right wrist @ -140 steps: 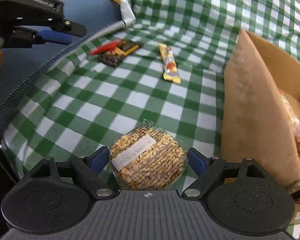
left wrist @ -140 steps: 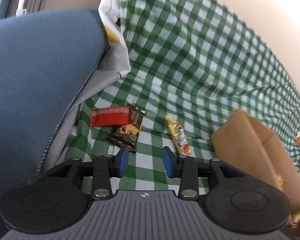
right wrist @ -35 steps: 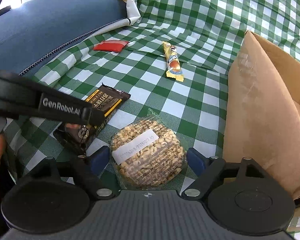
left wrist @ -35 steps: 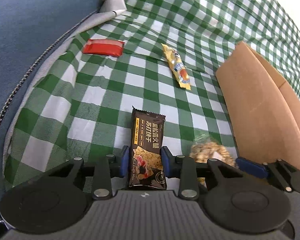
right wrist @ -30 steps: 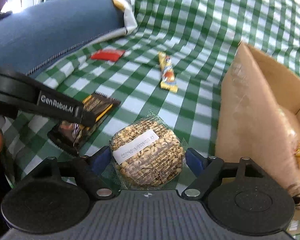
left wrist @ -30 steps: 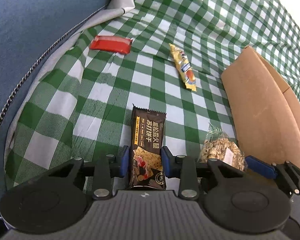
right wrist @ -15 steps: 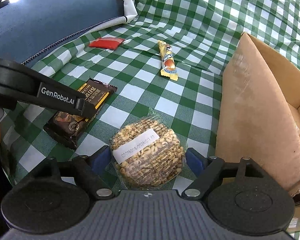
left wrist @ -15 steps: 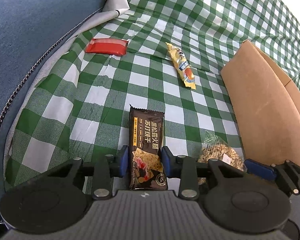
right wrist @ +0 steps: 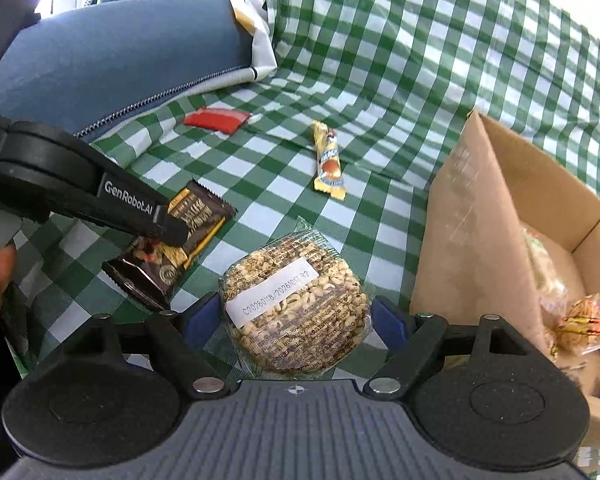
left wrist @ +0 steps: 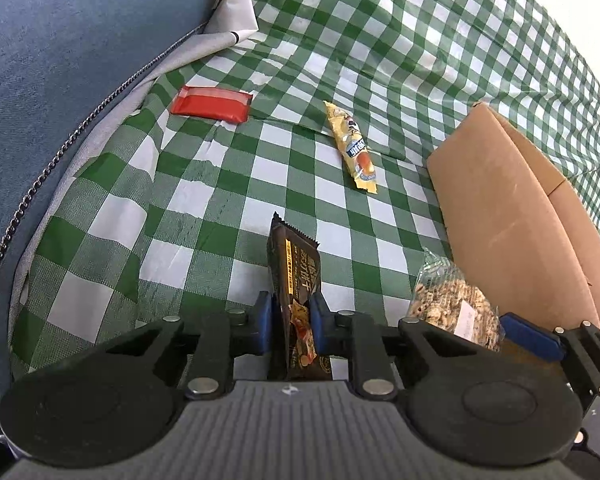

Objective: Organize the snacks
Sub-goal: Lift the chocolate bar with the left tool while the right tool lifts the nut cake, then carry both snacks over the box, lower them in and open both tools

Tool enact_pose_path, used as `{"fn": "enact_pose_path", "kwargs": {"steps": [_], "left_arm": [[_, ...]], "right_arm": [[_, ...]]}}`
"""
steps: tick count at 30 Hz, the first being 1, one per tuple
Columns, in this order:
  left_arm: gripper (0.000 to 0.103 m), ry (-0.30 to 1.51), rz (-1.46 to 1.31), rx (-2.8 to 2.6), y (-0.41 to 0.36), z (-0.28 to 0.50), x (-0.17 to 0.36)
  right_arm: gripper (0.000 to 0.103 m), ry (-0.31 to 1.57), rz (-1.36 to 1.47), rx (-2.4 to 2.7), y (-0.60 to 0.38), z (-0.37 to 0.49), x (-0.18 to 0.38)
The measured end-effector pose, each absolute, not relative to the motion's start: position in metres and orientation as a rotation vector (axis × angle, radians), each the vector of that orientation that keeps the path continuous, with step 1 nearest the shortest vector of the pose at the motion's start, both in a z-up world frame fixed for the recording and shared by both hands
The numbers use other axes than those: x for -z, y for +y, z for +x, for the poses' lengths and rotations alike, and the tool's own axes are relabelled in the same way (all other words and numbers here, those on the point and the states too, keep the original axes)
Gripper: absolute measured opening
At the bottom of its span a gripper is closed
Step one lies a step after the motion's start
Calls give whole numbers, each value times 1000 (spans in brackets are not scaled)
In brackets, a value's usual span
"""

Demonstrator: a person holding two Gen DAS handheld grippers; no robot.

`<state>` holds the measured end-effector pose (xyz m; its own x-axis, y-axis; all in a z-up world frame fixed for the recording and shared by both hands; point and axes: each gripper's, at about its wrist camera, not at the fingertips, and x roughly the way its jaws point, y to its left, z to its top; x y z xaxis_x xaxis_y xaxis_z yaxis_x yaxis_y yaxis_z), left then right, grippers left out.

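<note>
Your left claw (left wrist: 288, 322) is clamped narrow on the dark cracker bar (left wrist: 296, 280), its blue pads pressing the wrapper's two sides near the lower end; the bar is turned partly on edge and its far end points away over the green checked cloth (left wrist: 228, 184). From the right wrist view you can see the same bar (right wrist: 172, 240) pinched under the left claw's black fingers (right wrist: 160, 224), lifted at a slant above the cloth.

Your right claw (right wrist: 296, 320) holds the round puffed-grain cake (right wrist: 296, 308) (clear wrapper, white date label on top) between widely spread blue pads that touch its left and right edges. In the left wrist view the cake (left wrist: 454, 308) sits just beside the near corner of the cardboard box (left wrist: 508, 216).

The box (right wrist: 472, 224) stands open at the right side of the cloth, and wrapped sweets (right wrist: 580, 320) lie inside it along the near wall; a purple wrapper shows at the very bottom edge, too small to name.

Two snacks lie loose on the cloth, well apart from both claws: a yellow bar (left wrist: 354, 148) toward the middle, tilted with its near end pointing at the box, and a flat red packet (left wrist: 212, 103) farther left, near the edge where the cloth meets the blue cushion (left wrist: 68, 64). A white bag (left wrist: 232, 4) is wedged at the cushion's far end.
</note>
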<state>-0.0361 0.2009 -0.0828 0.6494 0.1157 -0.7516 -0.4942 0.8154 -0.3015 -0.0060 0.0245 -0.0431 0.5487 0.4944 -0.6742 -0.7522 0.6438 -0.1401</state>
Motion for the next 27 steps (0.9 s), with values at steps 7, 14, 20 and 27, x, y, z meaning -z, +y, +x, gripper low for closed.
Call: {"fn": "enact_pose_path", "kwargs": {"steps": [7, 14, 20, 27], "left_arm": [[46, 800, -532, -384, 200, -34, 86], [56, 840, -385, -371, 182, -15, 96], [40, 847, -286, -384, 174, -10, 99], [37, 746, -451, -364, 191, -26, 82]], "right_arm": [[82, 619, -461, -775, 18, -14, 40], [82, 588, -488, -792, 15, -20, 38], [82, 587, -534, -781, 19, -23, 41], [82, 563, -529, -760, 19, -22, 31]]}}
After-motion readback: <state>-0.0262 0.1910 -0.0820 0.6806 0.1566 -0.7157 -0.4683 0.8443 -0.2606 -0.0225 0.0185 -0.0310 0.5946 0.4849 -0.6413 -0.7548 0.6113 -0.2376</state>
